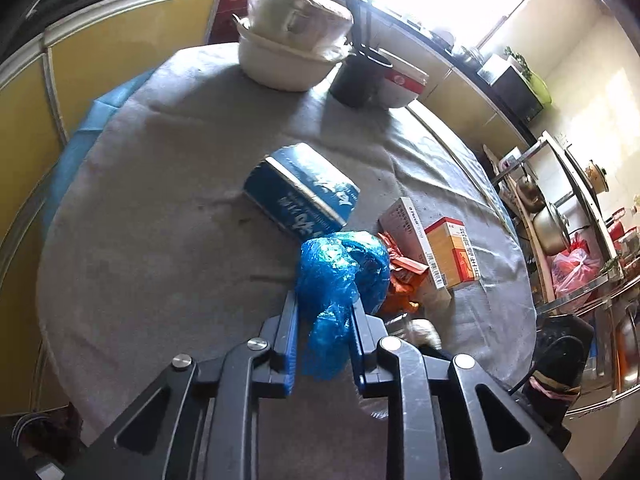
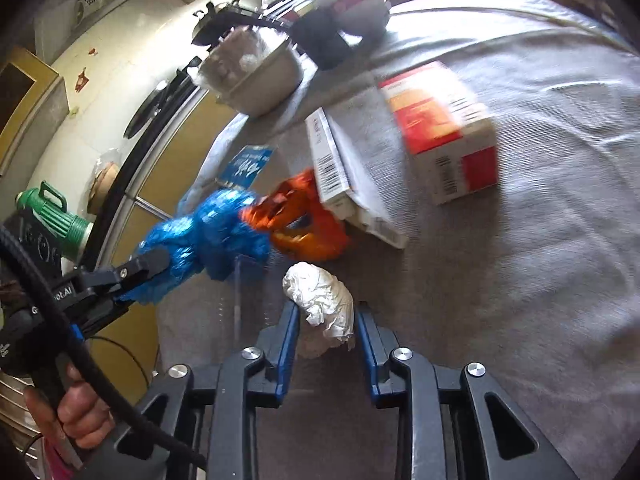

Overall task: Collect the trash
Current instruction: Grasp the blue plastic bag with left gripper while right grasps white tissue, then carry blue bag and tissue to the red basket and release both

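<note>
The left tool [image 1: 324, 312] is clenching the blue plastic bag [image 1: 340, 276] above the desk [image 1: 160, 200], while the released right tool [image 2: 327, 320] is straddling the crumpled white paper [image 2: 320, 300], risking pushing it away.

— What lies ahead of the fingers?
— A blue box [image 1: 301, 191] on the grey cloth [image 1: 180, 208]; far beyond it, a white basin [image 1: 286, 62] and a black cup [image 1: 360, 80].
— To the right?
— Two cartons [image 1: 434, 246]; a metal rack [image 1: 568, 216].
</note>
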{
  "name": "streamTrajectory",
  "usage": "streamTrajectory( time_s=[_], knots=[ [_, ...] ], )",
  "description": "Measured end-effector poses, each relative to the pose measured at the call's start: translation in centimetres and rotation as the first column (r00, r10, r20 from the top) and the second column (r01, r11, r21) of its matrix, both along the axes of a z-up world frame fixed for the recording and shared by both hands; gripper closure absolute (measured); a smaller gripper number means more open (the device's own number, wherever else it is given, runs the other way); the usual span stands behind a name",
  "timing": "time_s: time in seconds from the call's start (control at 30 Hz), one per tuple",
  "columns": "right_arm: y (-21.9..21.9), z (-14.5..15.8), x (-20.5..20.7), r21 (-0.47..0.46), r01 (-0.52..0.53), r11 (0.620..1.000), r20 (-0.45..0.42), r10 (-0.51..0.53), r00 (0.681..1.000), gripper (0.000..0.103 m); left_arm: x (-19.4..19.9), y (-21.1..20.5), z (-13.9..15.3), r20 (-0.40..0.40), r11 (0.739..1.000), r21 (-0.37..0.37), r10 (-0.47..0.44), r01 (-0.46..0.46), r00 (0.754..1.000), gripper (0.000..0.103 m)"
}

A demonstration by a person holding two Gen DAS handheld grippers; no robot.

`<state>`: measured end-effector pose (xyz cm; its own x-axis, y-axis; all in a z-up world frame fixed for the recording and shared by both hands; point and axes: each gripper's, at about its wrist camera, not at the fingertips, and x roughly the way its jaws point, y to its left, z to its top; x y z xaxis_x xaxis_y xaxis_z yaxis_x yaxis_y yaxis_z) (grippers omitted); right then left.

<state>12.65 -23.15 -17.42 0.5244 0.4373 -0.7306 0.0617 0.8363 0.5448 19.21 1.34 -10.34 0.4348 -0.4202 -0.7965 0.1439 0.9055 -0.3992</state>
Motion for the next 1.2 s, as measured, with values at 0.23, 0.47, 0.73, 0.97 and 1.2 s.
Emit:
streamTrajectory(
  time_s=[0.23, 0.47, 0.73, 0.97, 1.2],
  knots=[
    [-3.1, 2.1, -4.8, -0.026, 0.049, 0.998, 0.066, -0.048, 0.997, 0.073, -3.3, 1.5, 2.1, 0.072, 1.0, 0.007, 0.025, -0.026, 0.997, 0.081],
    [-5.0, 4.6, -10.0, -0.075, 0.09, 0.993, 0.15, -0.078, 0.986, 0.073, -7.1, 1.4, 5.8, 0.185, 0.999, 0.035, 0.03, -0.037, 0.982, 0.081],
    [-6.3, 7.4, -13.8, -0.089, 0.136, 0.987, 0.223, -0.113, 0.968, 0.073, -10.9, -1.5, 8.6, 0.282, 0.995, 0.089, -0.064, 0.041, 0.957, 0.081],
    [-7.3, 8.3, -15.8, -0.082, 0.161, 0.984, 0.243, -0.137, 0.96, 0.073, -13.3, -4.4, 9.7, 0.324, 0.984, 0.137, -0.149, 0.109, 0.934, 0.081],
    [-8.8, 8.2, -17.6, -0.073, 0.195, 0.978, 0.243, -0.172, 0.955, 0.073, -14.9, -7.0, 9.4, 0.316, 0.97, 0.18, -0.216, 0.165, 0.924, 0.081]
  ],
)
